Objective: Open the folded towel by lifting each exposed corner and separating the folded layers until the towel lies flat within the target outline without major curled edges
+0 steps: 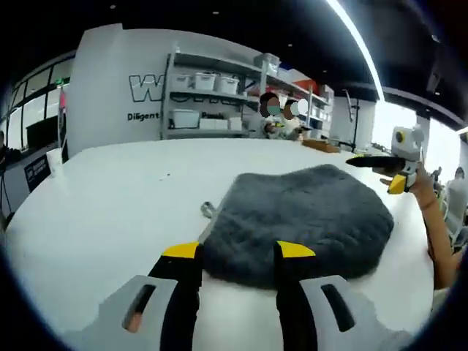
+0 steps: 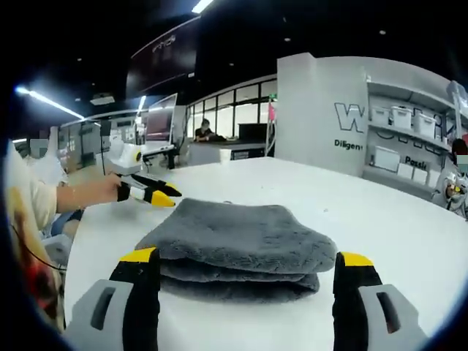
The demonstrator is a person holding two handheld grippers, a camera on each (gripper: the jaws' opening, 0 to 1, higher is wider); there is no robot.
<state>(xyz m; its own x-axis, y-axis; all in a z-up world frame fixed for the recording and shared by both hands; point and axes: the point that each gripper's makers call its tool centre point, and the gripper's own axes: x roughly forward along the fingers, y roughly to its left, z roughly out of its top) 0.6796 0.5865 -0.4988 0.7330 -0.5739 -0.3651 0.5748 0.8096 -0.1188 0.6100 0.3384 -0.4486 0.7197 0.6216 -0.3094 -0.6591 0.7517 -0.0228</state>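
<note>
left claw (image 1: pixel 239 252) spread at the towel (image 1: pixel 300 219) edge to catch a layer | right claw (image 2: pixel 248 257) spread wide, straddling folded layers | bench (image 1: pixel 110 197)

The left gripper (image 1: pixel 238 251), black-jawed with yellow tips, rises with its jaws parted and nothing between them, the tips lying at the near edge of a folded, dark grey, fluffy towel (image 1: pixel 303 217) on a white table (image 1: pixel 110 197). A small metallic object (image 1: pixel 208 210), too small to tell, sits on the table just beyond the left jaw, touching the towel's edge. Well beyond the right jaw, the right gripper (image 1: pixel 365 162) hangs above the towel's far side, held by a person's hand (image 1: pixel 423 186); whether its jaws are parted cannot be told.
</note>
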